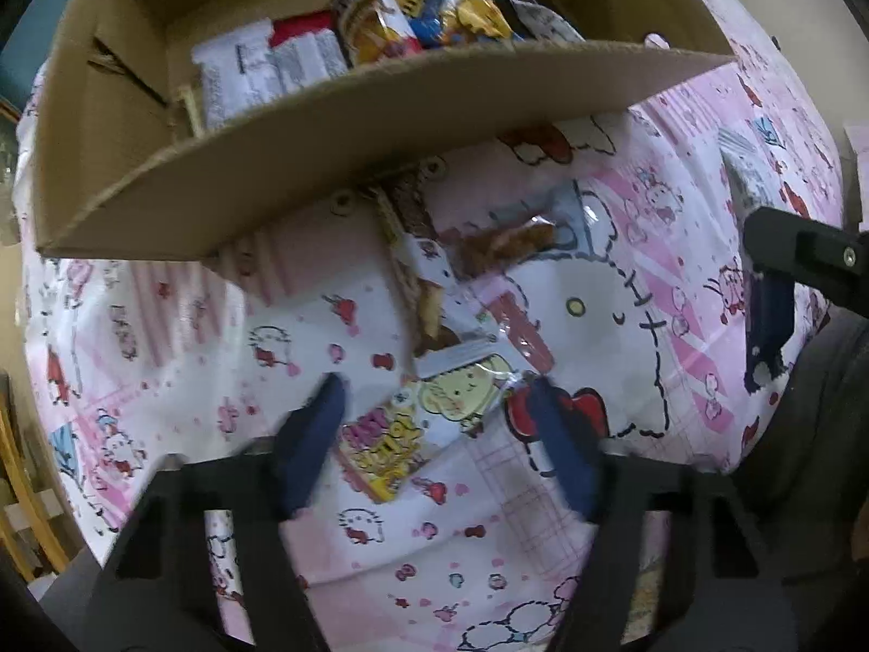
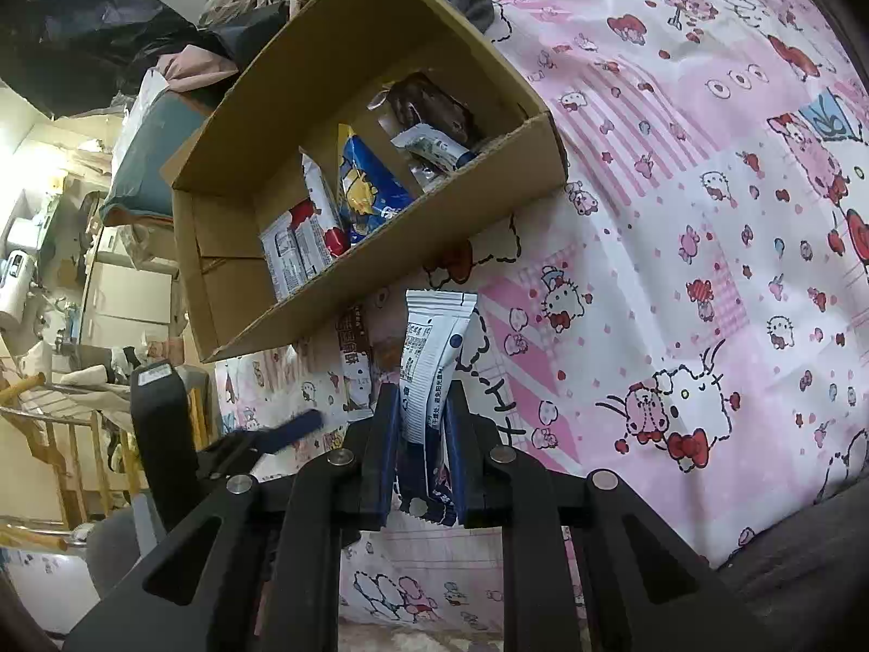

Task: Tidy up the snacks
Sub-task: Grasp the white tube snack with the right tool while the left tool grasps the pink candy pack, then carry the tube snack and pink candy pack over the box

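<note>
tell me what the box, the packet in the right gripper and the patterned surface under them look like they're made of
Box: brown corrugated cardboard, matte, with raw cut edges and folded flaps.
White and blue packet in the right gripper: probably plastic film, slightly glossy, with a crimped serrated end seal.
Cartoon-print sheet: looks like woven fabric, matte, lying in soft folds; the fibre can't be told.

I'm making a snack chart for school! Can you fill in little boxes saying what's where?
Surface: pink cartoon cloth
Box: cardboard box, open, several snack packets inside
Right gripper: shut on white and blue packet
Left gripper: open, above yellow cartoon packet
Loose on cloth: brown wafer packet, clear packet of brown snacks
</note>
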A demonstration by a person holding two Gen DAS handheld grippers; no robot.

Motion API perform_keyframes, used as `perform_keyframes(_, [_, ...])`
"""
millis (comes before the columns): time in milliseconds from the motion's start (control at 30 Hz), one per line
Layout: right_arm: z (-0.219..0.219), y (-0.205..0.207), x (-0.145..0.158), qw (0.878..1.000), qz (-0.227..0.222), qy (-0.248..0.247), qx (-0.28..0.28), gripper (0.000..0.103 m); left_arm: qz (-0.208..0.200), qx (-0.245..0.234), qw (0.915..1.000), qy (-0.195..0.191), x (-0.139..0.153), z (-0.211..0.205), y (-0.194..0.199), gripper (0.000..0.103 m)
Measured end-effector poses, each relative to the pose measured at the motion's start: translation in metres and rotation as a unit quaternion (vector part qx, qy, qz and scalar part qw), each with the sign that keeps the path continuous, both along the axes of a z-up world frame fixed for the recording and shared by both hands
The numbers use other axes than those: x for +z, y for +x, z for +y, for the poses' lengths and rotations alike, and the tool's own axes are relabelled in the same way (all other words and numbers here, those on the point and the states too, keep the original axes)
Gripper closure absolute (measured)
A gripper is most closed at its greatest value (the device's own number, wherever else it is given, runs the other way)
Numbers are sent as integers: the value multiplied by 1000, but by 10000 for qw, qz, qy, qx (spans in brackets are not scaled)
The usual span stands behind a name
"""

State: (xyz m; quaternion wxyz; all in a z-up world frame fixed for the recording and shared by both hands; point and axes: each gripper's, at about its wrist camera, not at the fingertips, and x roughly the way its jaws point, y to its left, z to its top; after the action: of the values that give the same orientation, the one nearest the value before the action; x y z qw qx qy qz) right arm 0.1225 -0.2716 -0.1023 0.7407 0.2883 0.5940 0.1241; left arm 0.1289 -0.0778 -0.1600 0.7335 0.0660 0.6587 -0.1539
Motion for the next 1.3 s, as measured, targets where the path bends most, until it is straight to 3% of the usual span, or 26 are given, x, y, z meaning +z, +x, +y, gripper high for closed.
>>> perform_keyframes(67, [-1,0,0,10000,9,26,-1,86,41,-79,9999,55,-3,-3,-2,66])
perform_keyframes(100, [0,0,0,10000,2,34,5,86,65,-113,9999,64,-3,-4,-4,79])
perform_keyframes(300, [3,1,1,10000,-23,63,25,86,387,-73,9991,-127,0,0,-20,80])
perform_keyframes(400, [3,1,0,10000,-10,65,37,86,598,281,9974,-276,3,16,-31,80])
perform_keyframes(633, [7,-2,4,9999,-55,103,100,86,571,1111,9905,-576,16,53,-56,80])
perform_keyframes(1067, [14,-5,6,9997,-96,33,238,86,-338,1793,9823,-424,66,94,-65,80])
perform_keyframes(1167, [14,-7,16,9990,-301,148,291,86,-659,1925,9784,-375,87,100,-61,80])
perform_keyframes(1300, [18,-6,44,9942,-931,260,481,86,-1148,2054,9710,-419,116,102,-42,80])
